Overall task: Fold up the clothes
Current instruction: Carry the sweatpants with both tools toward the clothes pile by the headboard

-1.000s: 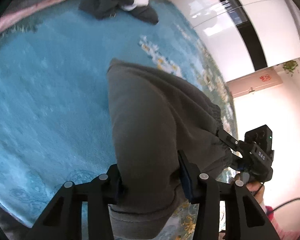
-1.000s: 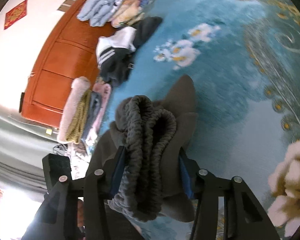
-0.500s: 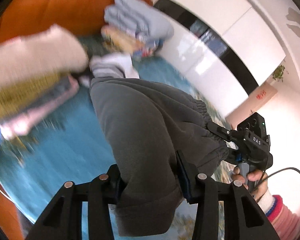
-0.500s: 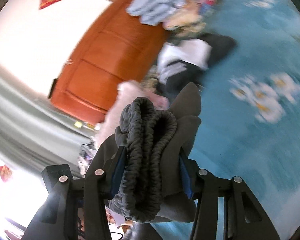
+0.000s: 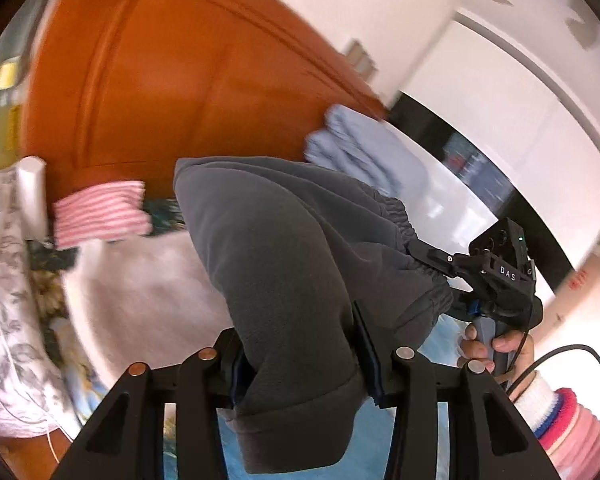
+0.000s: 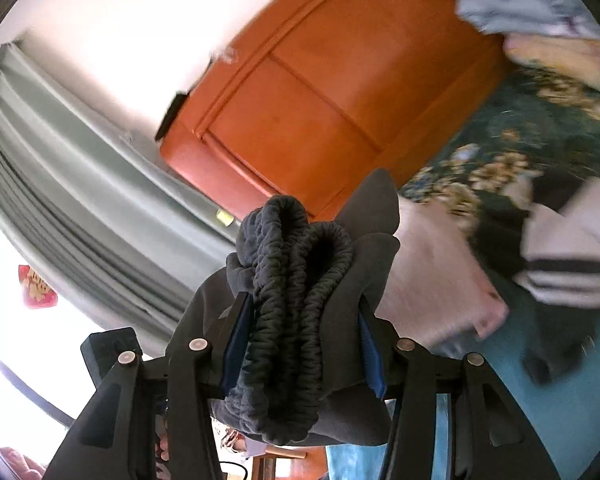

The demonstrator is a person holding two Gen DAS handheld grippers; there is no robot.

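Left gripper [image 5: 300,360]: jaws narrowed onto the grey trousers [image 5: 292,264], clamping a thick folded edge; the cloth bulges above and below the pads. The garment is held up off the blue bedcover [image 5: 380,440], spanning from this gripper across to the right gripper [image 5: 440,264], which shows at the waistband end with a hand [image 5: 496,344] on its grip.

Behind, left to right: a floral cloth [image 5: 8,320], a striped pink item [image 5: 100,212], a pale towel [image 5: 148,280], an orange headboard [image 5: 180,80] and folded blue cloth [image 5: 364,152]. Both views are motion-blurred.

Right gripper [image 6: 300,344]: jaws narrowed onto the gathered elastic waistband [image 6: 296,300], several layers bunched between the pads. A black-and-white garment [image 6: 560,260] lies to the right.

Judgement: the trousers appear already doubled into layers and are being carried between the two grippers, probably towards the stacked clothes near the headboard. The next move calls for keeping both grips closed and level so the layers stay aligned, then lowering the bundle flat before either lets go.
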